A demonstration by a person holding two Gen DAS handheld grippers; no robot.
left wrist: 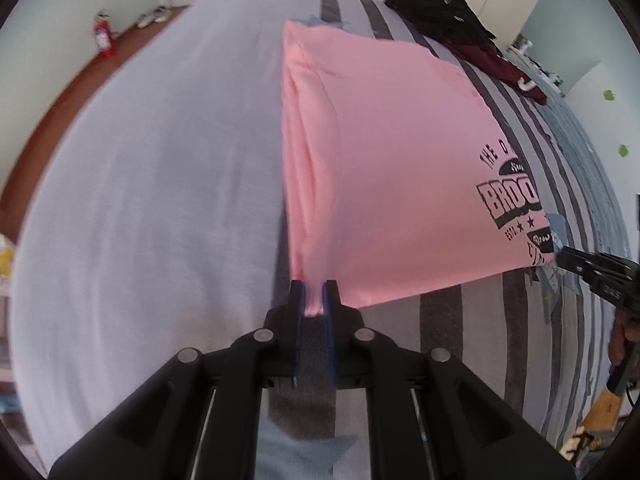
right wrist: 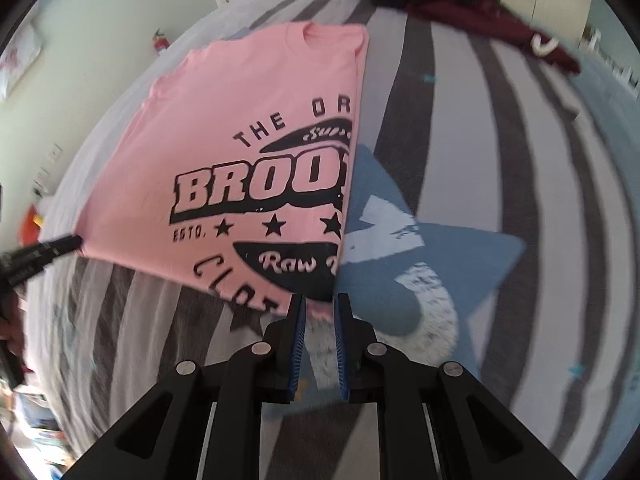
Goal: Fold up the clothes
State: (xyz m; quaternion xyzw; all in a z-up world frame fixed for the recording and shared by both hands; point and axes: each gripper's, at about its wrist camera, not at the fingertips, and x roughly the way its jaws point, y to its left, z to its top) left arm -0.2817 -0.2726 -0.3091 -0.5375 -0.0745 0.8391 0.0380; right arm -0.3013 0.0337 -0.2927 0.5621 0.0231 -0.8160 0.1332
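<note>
left black two-finger tongs [left wrist: 314, 294]: blue pads pinched on pink fabric | right black two-finger tongs [right wrist: 319, 307]: blue pads clamped on pink hem

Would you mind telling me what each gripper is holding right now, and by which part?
Both hold the pink T-shirt by its bottom hem: the left gripper pinches the near corner at the folded edge, the right gripper the other hem corner.

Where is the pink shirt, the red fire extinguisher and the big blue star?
pink shirt [right wrist: 240, 128]: right wrist view, its front.
fire extinguisher [left wrist: 103, 38]: left wrist view, its red body.
blue star [right wrist: 448, 252]: right wrist view, its middle.
</note>
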